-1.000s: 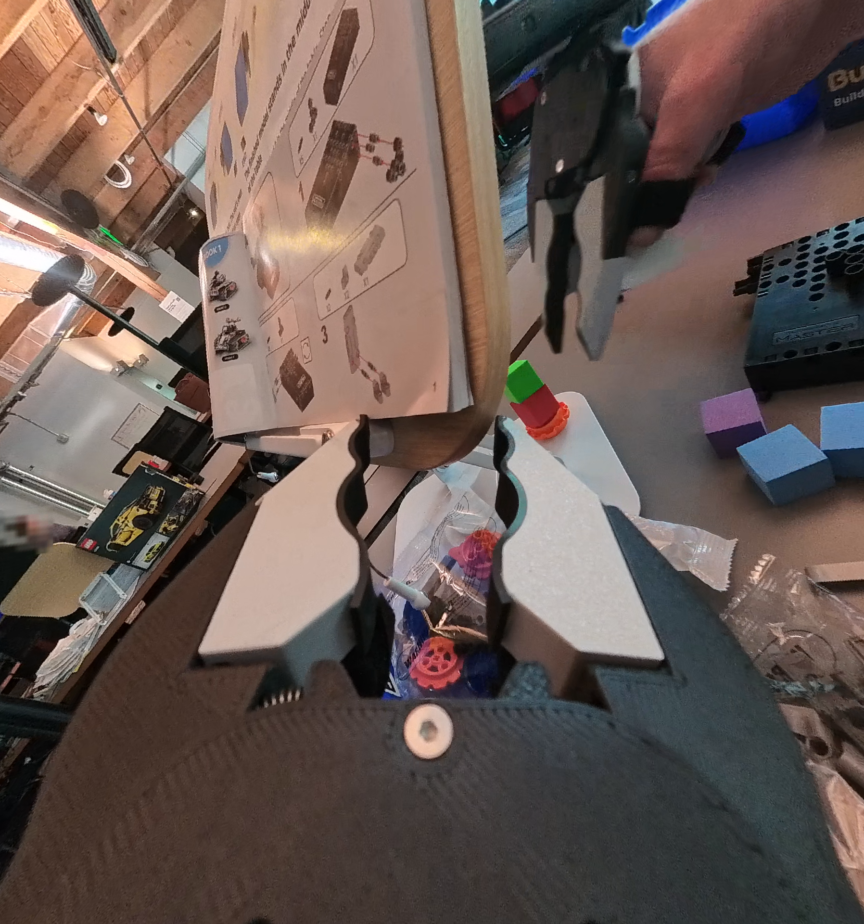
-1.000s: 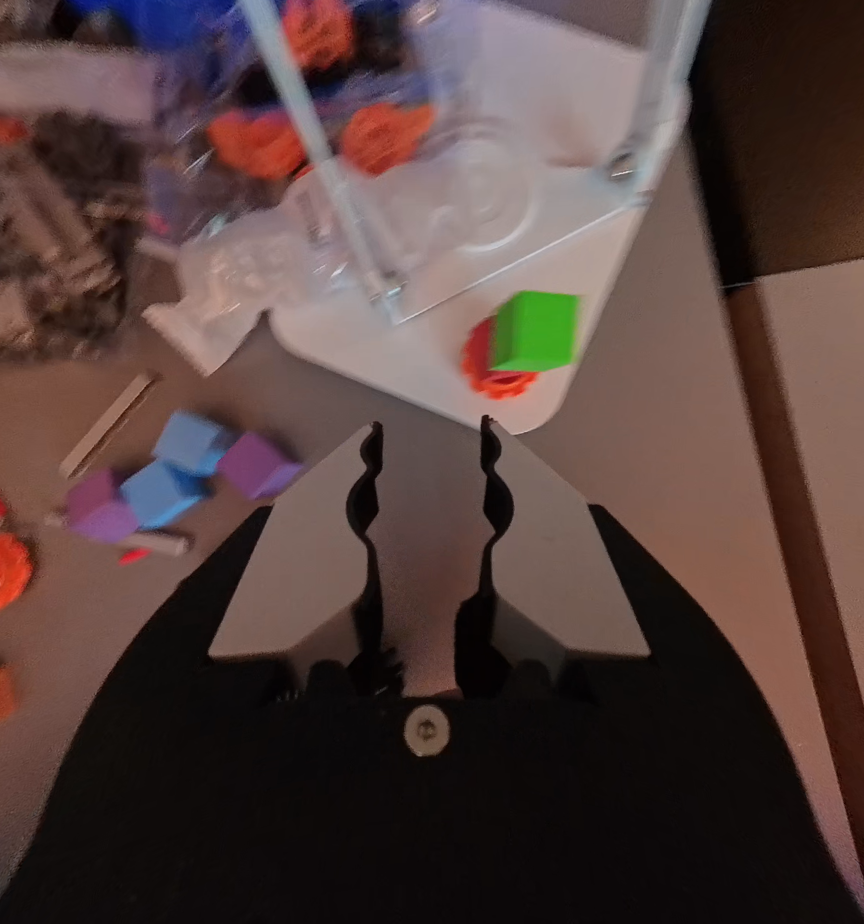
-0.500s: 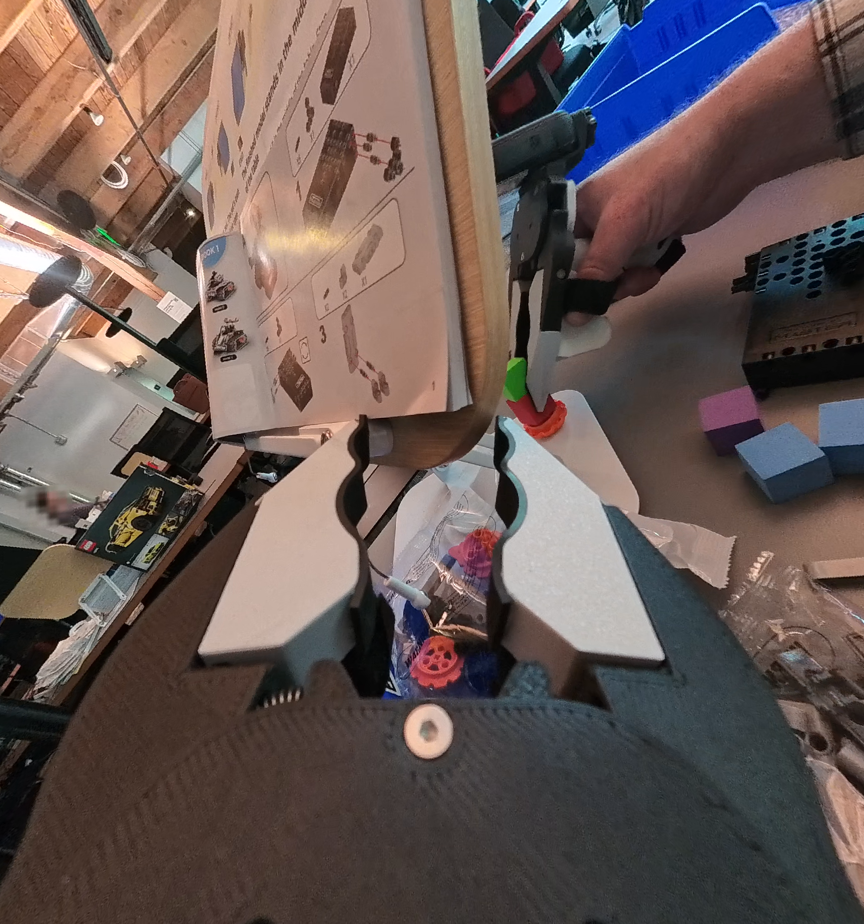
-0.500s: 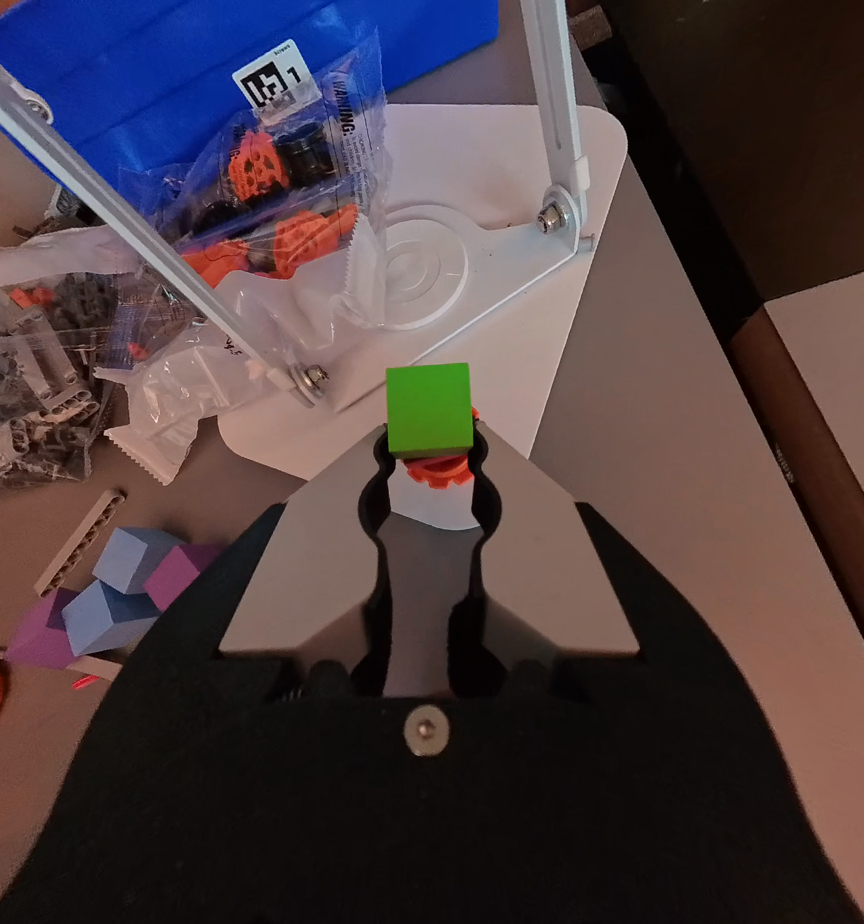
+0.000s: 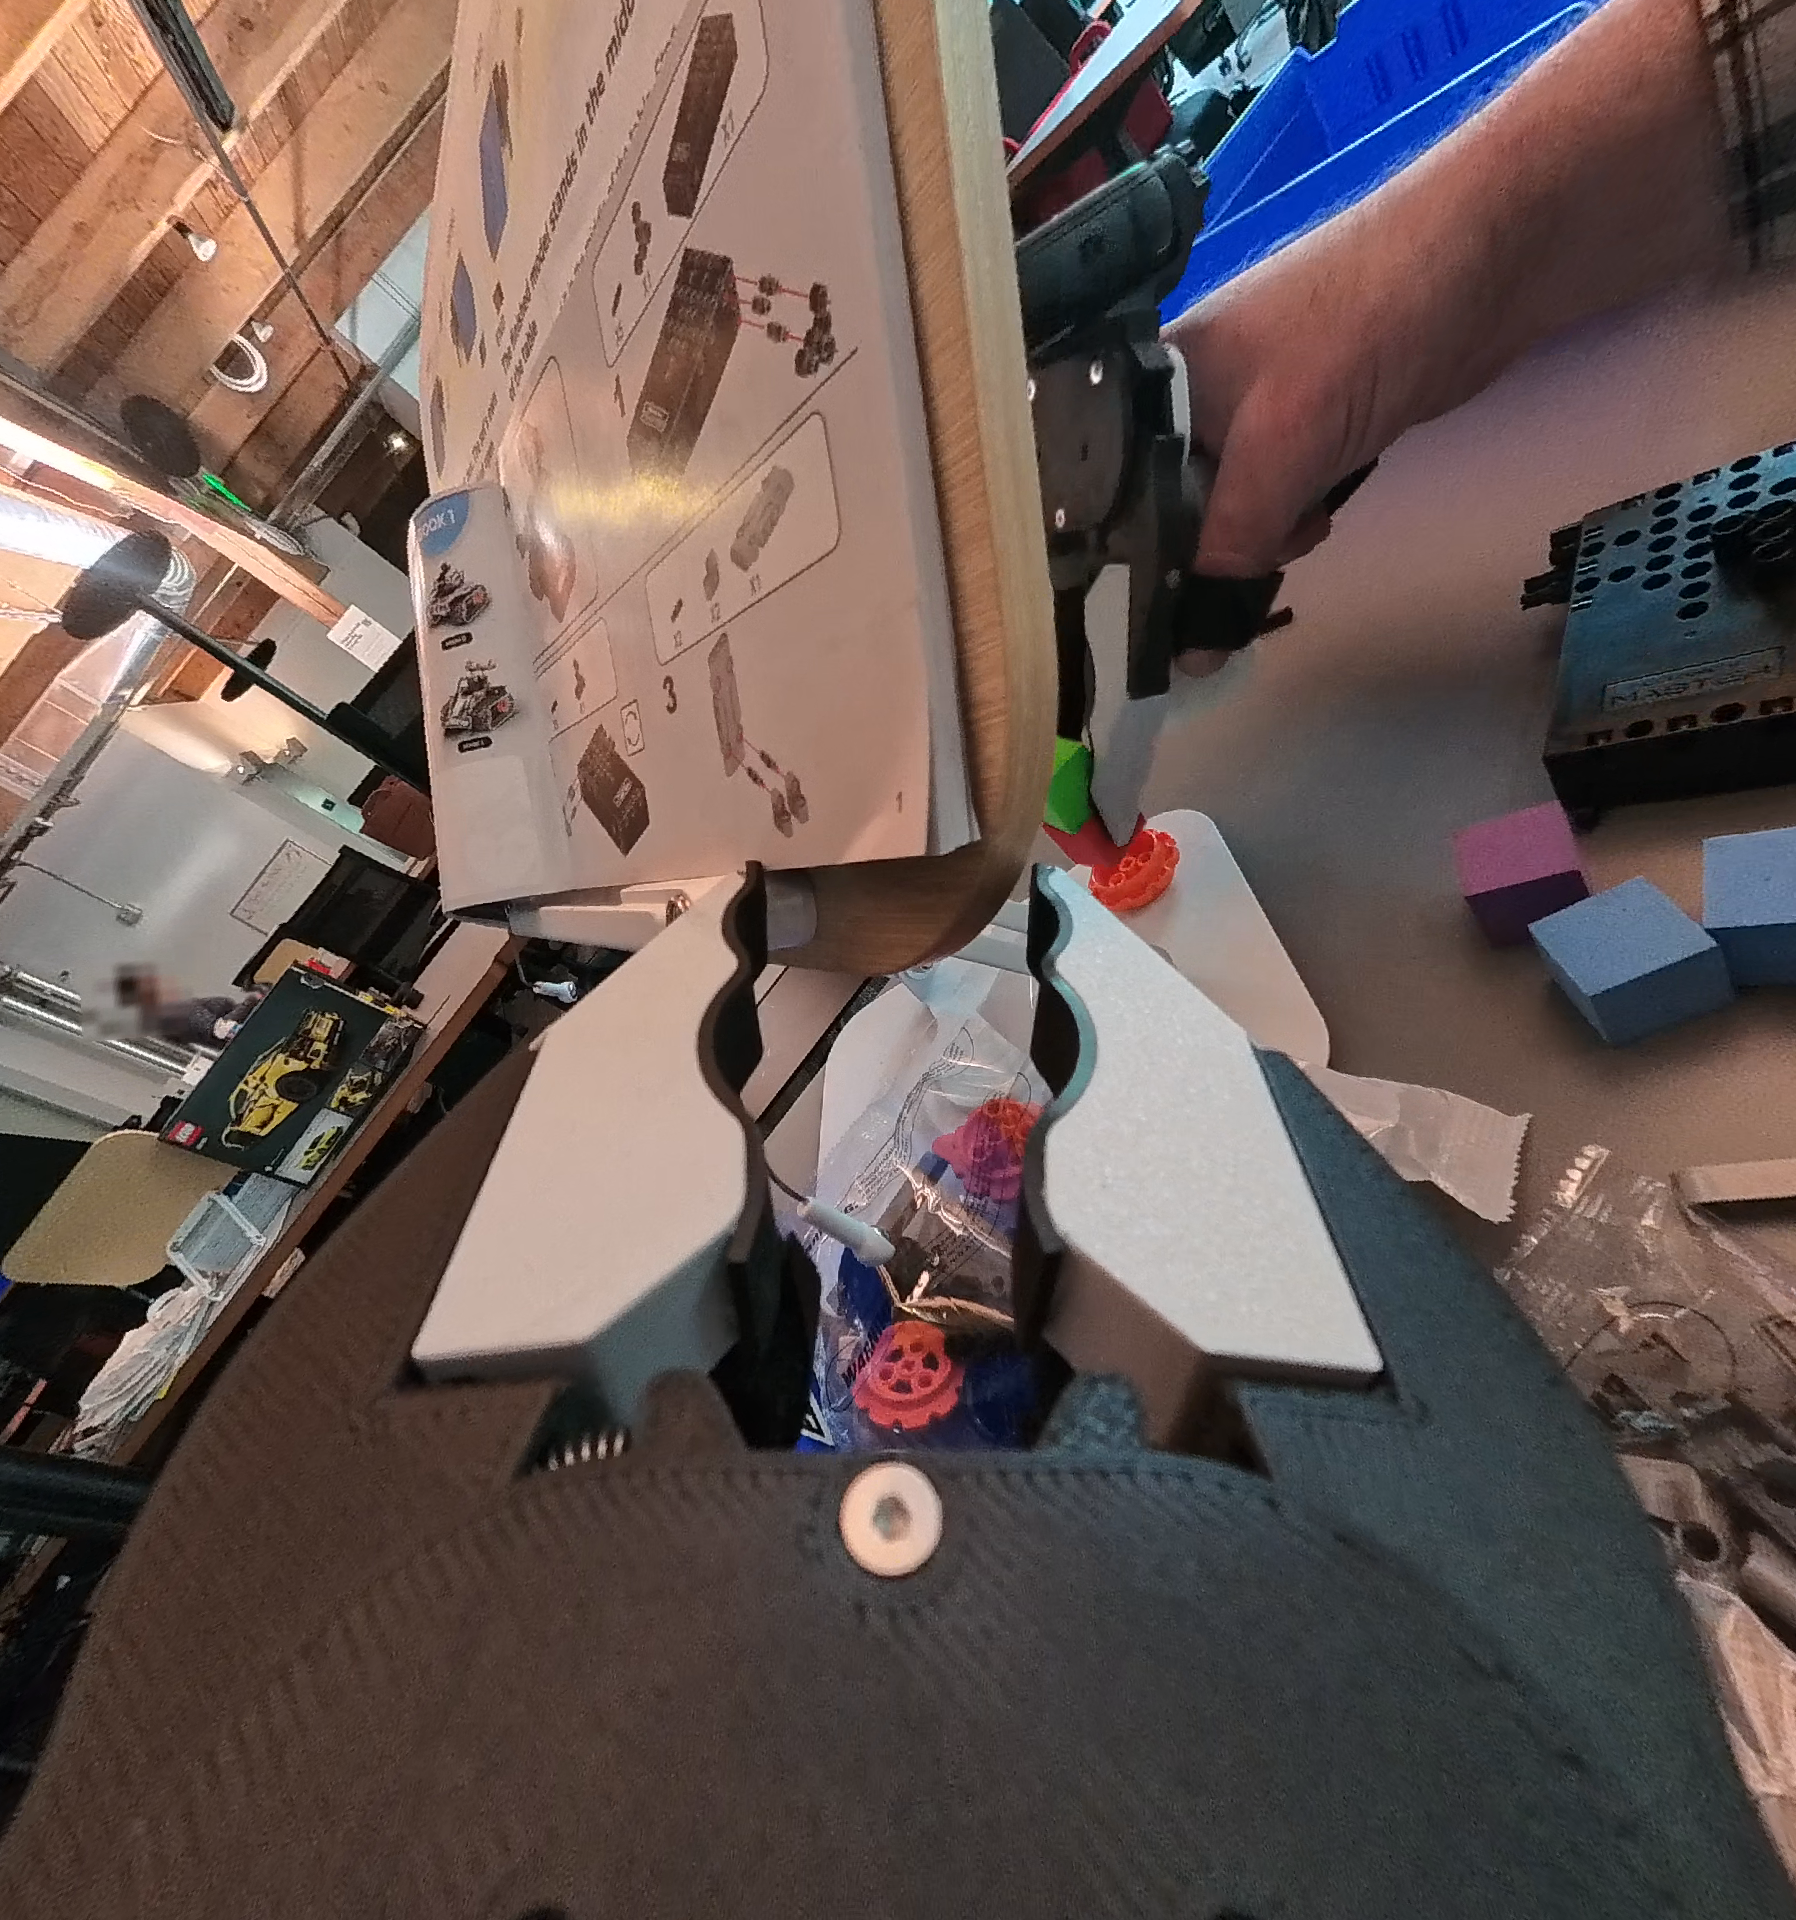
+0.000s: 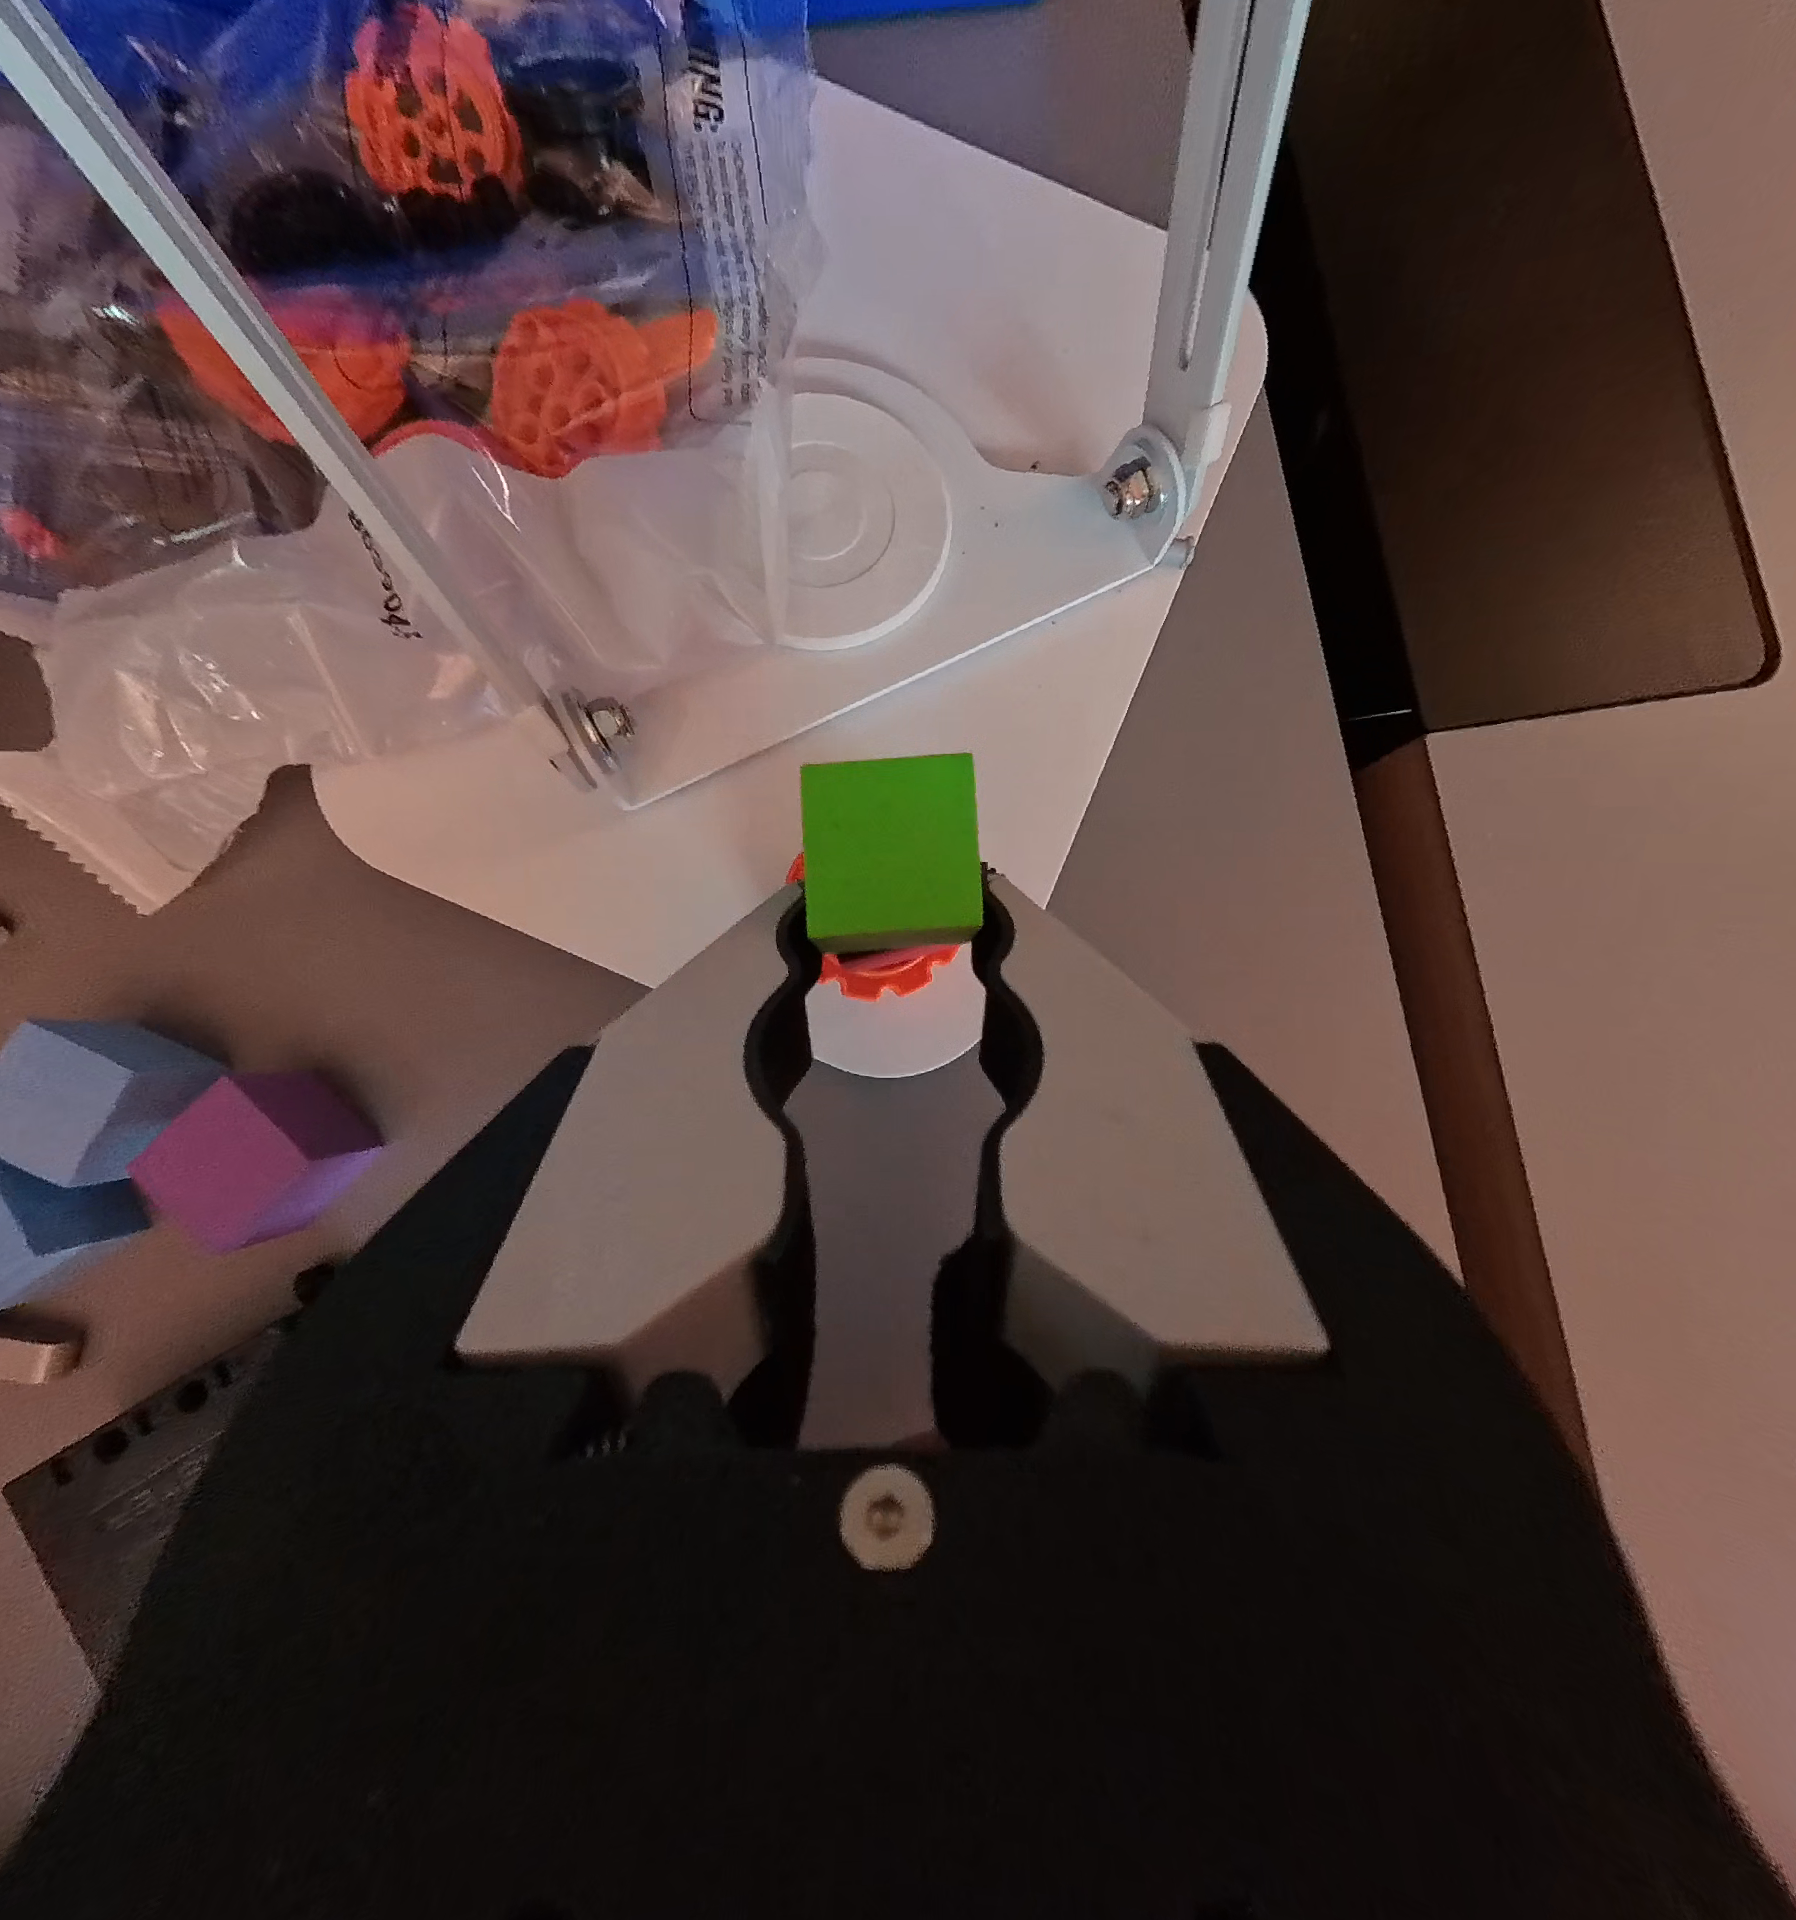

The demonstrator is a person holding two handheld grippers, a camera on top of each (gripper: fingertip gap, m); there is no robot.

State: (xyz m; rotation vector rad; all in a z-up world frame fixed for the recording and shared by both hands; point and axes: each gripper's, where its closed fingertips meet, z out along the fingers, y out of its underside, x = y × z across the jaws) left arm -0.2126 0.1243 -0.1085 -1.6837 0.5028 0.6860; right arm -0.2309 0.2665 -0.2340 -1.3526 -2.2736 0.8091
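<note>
Wooden beams and shelves fill the background of the left wrist view, and a grey table [image 5: 1393, 748] carries many small parts. On it stands a white stand base [image 6: 977, 343], whose wooden board [image 5: 961, 416] holds an open instruction booklet [image 5: 686, 447].

At the near corner of the base sits an orange gear [image 6: 878, 971] with a red block on it and a green cube [image 6: 889, 842] on top. The right gripper [image 6: 889, 914] comes down over this small stack – its fingertips lie on both sides of the green cube and seem to touch it, but a firm pinch I cannot tell. A hand [image 5: 1320, 416] holds this gripper, seen far in the left wrist view.

The left gripper [image 5: 899, 904] has its jaws spread with nothing between them. It hangs just under the board's lower edge, above a clear bag of parts [image 5: 925, 1174].

To the right in this view lie a purple cube [image 5: 1517, 868] and blue cubes [image 5: 1626, 971] – beyond them, a black perforated block [image 5: 1704, 634].
</note>
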